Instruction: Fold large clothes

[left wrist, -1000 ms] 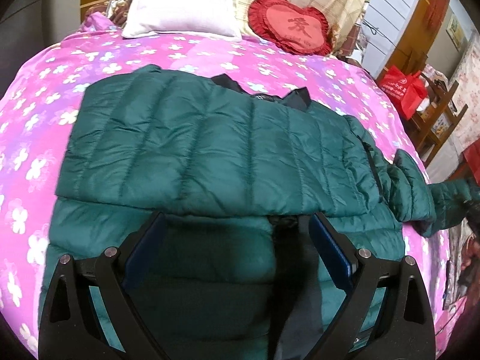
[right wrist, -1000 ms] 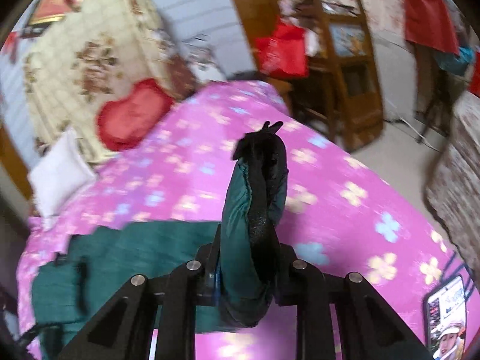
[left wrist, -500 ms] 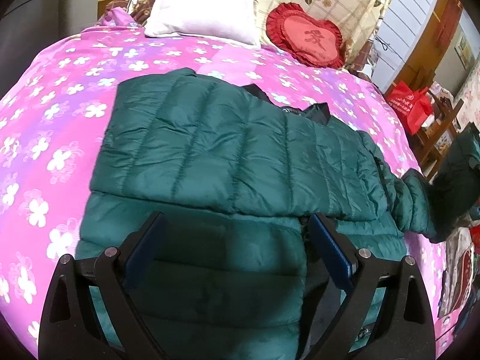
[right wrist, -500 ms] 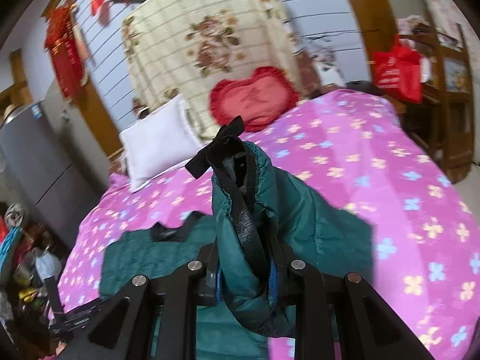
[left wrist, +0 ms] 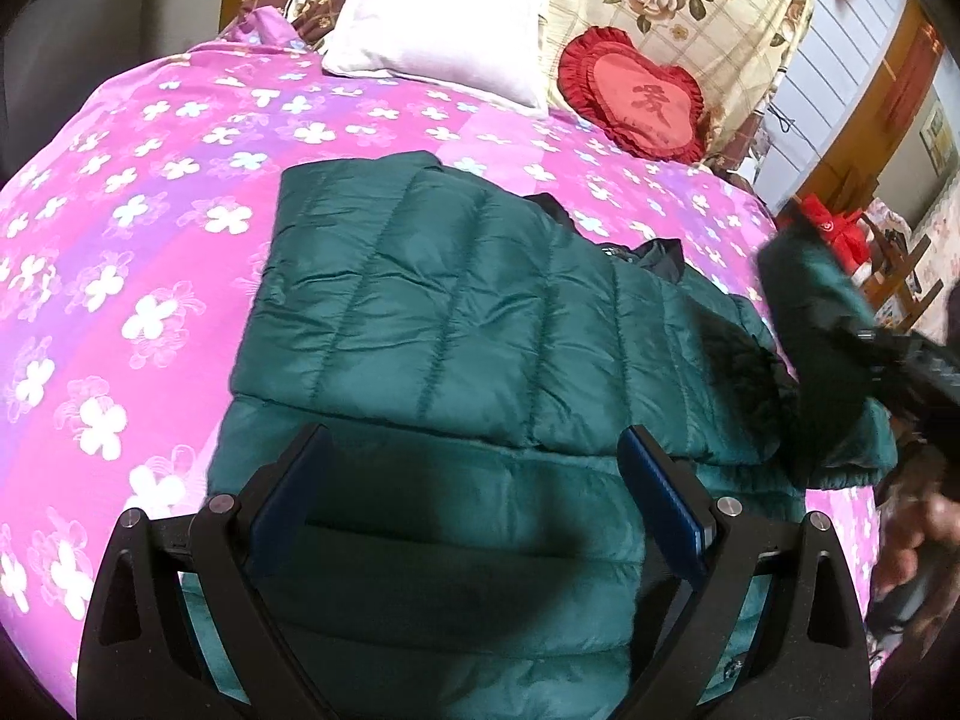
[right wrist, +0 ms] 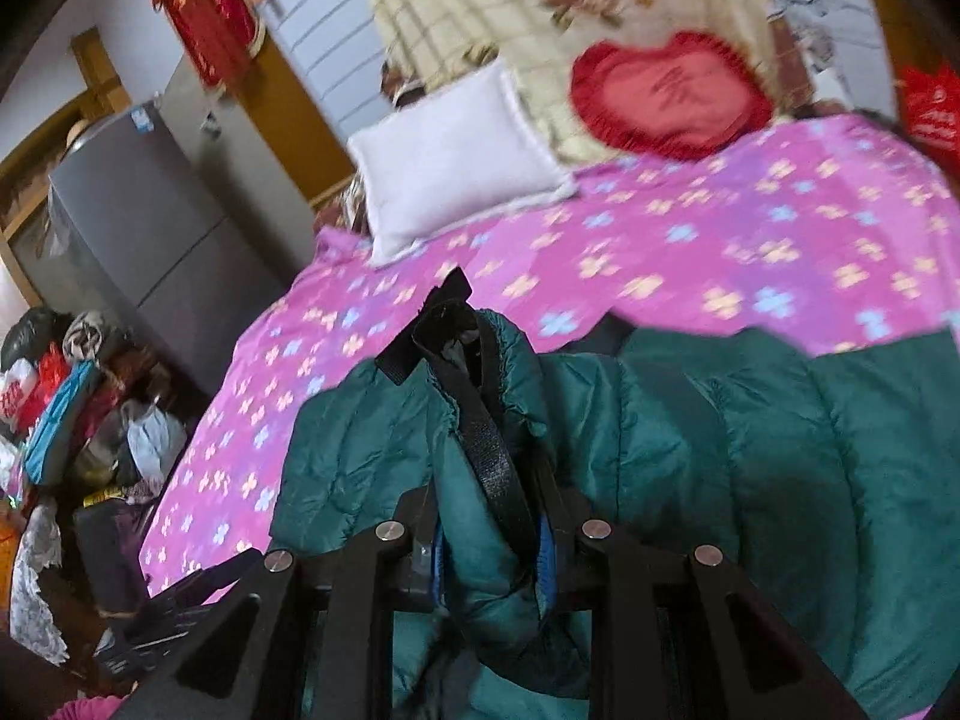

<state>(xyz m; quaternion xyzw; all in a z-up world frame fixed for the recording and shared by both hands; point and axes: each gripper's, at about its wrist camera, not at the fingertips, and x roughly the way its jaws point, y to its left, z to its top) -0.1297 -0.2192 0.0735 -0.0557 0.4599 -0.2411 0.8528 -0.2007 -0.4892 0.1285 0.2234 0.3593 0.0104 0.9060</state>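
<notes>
A pink flowered bedspread (left wrist: 180, 192) covered the bed. At its head edge lay a white pillow (left wrist: 444, 18) and, beside it, a red heart-shaped cushion (left wrist: 636, 102). A grey refrigerator (right wrist: 156, 204) stood beyond the bed's side.

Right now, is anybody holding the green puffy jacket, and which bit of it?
Yes. The right hand-held gripper is shut on the jacket's sleeve cuff. The left hand-held gripper is open over the jacket, holding nothing.
</notes>
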